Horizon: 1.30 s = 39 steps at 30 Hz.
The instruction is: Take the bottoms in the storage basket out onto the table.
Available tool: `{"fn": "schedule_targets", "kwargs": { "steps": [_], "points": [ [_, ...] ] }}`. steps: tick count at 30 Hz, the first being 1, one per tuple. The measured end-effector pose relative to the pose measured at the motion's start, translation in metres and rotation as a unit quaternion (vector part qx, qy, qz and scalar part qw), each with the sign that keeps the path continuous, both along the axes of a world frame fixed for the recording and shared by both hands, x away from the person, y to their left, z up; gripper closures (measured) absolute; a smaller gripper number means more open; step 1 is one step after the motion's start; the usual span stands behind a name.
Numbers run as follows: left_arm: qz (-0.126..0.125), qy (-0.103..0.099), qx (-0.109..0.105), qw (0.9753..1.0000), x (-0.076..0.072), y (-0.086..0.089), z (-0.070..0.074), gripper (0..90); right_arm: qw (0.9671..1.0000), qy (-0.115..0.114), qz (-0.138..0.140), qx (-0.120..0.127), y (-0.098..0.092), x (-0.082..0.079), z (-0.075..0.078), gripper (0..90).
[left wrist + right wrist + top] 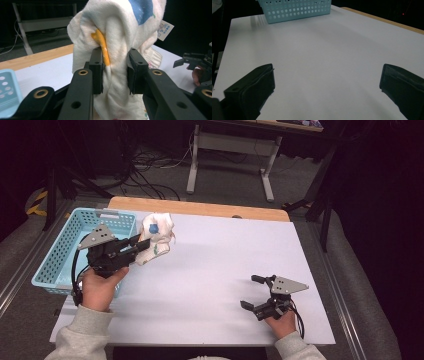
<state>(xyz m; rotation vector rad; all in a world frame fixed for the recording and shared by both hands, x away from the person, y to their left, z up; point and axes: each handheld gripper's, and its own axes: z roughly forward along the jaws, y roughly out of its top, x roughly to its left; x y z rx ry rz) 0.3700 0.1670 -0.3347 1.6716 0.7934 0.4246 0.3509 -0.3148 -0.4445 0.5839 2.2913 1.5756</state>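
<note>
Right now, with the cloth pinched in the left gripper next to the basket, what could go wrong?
1. The left gripper pinches only a bunched fold of the cloth; the loose rest could slip free.
2. The hanging end and its tag might catch on the basket rim or drape outside it.
3. The right gripper rests open, far across the table, too far away to help if the cloth falls.

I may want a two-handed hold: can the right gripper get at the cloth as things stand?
Probably yes. The right gripper is open and holds nothing, with bare white tabletop between it and the cloth, which the left gripper holds up beside the blue basket.
</note>
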Motion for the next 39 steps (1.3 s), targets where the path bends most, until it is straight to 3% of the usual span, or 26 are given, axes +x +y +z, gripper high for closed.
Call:
{"fn": "schedule_targets", "kwargs": {
  "steps": [12, 20, 39],
  "points": [
    [-0.031, -0.003, 0.009, 0.9995, 0.001, -0.031, -0.011, 70.1, 1.0, -0.001, 0.001, 0.001, 0.0, -0.001, 0.0, 0.5],
    [-0.054, 0.009, 0.009, 0.9985, 0.006, -0.05, -0.024, 70.1, 1.0, -0.002, 0.001, 0.001, 0.0, -0.001, 0.0, 0.5],
    [-0.111, 0.023, 0.037, 0.9928, 0.01, -0.097, -0.056, 70.0, 1.0, -0.003, 0.002, 0.002, -0.001, -0.001, 0.001, 0.5]
  ]
}}
